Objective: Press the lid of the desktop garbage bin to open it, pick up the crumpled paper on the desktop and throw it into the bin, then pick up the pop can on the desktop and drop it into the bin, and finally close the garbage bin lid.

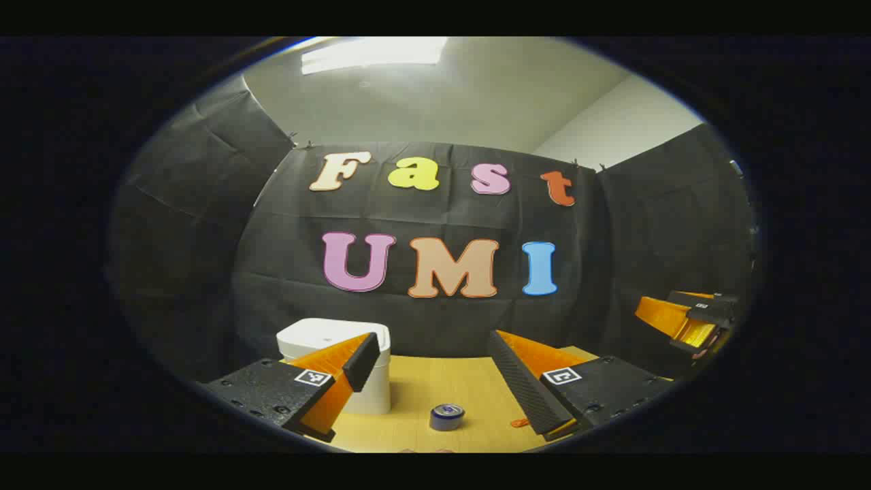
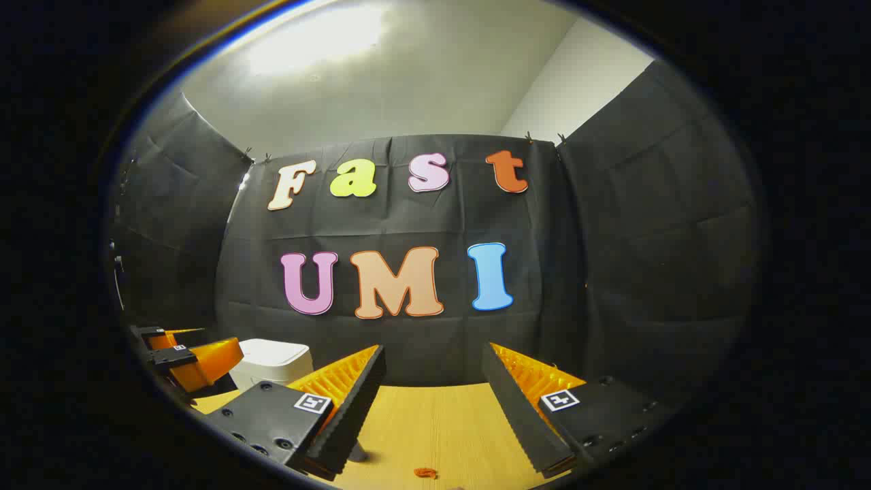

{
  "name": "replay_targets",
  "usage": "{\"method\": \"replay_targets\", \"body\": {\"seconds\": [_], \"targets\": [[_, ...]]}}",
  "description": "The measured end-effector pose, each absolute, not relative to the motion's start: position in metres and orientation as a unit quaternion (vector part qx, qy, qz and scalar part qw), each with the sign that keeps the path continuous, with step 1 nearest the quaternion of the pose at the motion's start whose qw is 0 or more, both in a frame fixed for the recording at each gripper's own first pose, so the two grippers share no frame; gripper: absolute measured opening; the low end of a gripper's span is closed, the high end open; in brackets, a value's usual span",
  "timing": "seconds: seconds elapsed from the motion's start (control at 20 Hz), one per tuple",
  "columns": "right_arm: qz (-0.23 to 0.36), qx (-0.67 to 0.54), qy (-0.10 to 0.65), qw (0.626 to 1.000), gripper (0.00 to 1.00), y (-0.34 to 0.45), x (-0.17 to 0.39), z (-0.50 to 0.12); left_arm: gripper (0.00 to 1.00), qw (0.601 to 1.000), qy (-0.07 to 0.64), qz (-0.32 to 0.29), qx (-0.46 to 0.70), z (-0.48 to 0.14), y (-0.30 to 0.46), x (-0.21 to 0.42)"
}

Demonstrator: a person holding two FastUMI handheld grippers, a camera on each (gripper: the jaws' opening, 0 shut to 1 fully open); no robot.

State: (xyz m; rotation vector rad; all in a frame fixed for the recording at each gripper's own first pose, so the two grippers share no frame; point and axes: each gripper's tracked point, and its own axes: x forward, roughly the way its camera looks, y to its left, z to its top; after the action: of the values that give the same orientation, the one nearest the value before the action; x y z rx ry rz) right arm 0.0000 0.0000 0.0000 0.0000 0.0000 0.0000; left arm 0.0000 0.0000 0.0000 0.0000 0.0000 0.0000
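Left gripper [image 1: 432, 354] fingers spread; right gripper [image 2: 435, 364] fingers spread, level.

The garbage bin [image 1: 337, 361] — white, rounded, lid shut — stands upright at the table's far left. The pop can [image 1: 447, 416] — blue, top facing up — stands upright nearer, right of the bin, apart from it.

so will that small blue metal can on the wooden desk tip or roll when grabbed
The small blue metal can stands upright, so it shouldn't roll unless knocked over. It looks short and squat, so it's probably hard to tip. Its smooth round wall may slip between the left gripper fingers.
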Motion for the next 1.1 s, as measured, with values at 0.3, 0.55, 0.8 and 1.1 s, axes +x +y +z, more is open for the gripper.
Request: {"method": "replay_targets", "body": {"seconds": [0.3, 0.55, 0.8, 1.1], "targets": [[-0.006, 0.0, -0.001, 1.0, 0.96, -0.013, -0.004, 0.004, 0.98, 1.0, -0.008, 0.0, 0.005, 0.004, -0.009, 0.002], [-0.024, -0.006, -0.009, 1.0, 0.96, -0.027, -0.008, 0.012, 0.96, 1.0, -0.011, -0.013, 0.008, 0.003, -0.023, 0.003], [-0.021, -0.008, -0.009, 1.0, 0.95, -0.031, -0.005, 0.012, 0.98, 1.0, -0.005, -0.014, 0.01, 0.0, -0.029, 0.007], [-0.013, -0.007, -0.008, 1.0, 0.95, -0.032, 0.003, 0.01, 0.96, 1.0, -0.004, -0.006, 0.02, -0.001, -0.031, 0.01]]}}
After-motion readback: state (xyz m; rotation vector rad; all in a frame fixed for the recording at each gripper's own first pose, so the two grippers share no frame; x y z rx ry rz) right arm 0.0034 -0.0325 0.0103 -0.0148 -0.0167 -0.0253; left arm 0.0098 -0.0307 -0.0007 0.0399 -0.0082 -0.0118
